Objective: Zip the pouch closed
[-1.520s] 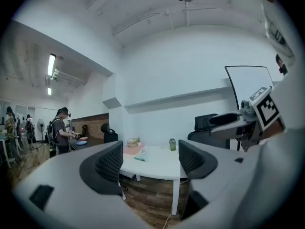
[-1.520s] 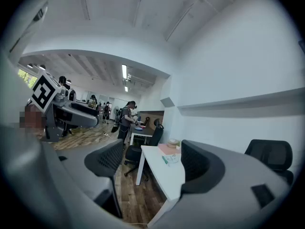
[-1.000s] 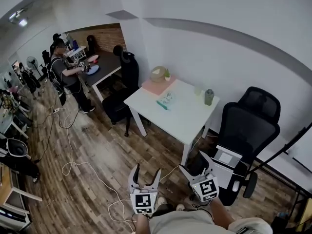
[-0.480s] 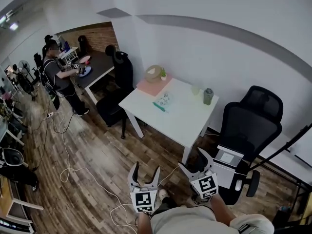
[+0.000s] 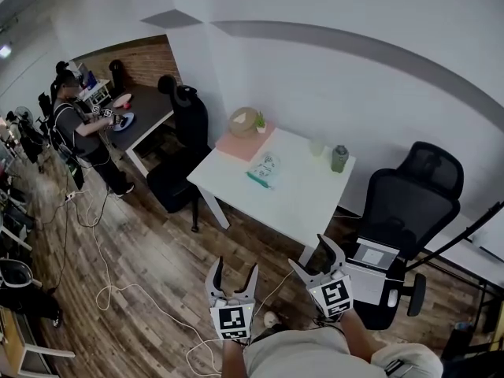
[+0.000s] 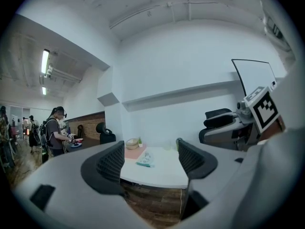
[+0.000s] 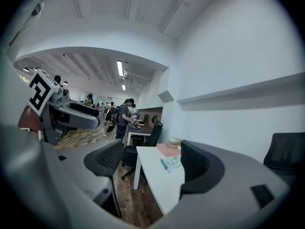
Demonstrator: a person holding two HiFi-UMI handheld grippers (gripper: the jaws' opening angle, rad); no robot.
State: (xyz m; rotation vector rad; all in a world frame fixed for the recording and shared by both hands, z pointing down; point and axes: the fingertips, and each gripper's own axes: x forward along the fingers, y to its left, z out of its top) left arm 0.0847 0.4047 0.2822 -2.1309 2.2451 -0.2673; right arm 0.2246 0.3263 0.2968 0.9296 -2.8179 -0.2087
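Observation:
A pale green pouch (image 5: 264,169) lies flat on the white table (image 5: 295,203), a good way ahead of me. It also shows small in the left gripper view, pouch (image 6: 145,159), and in the right gripper view, pouch (image 7: 172,163). My left gripper (image 5: 234,268) hangs open over the wooden floor, well short of the table, nothing between its jaws. My right gripper (image 5: 313,256) is beside it, also open and empty. The pouch's zip is too small to make out.
On the table stand a pink mat (image 5: 246,142), a woven bowl (image 5: 244,121), a small plant (image 5: 260,120) and a green bottle (image 5: 339,157). Black office chairs (image 5: 413,203) (image 5: 183,144) flank it. Cables (image 5: 118,282) trail over the floor. A person (image 5: 75,132) works at a far desk.
The view has shifted left and slightly forward, so the table sits a little nearer. Both grippers stay open low in the frame.

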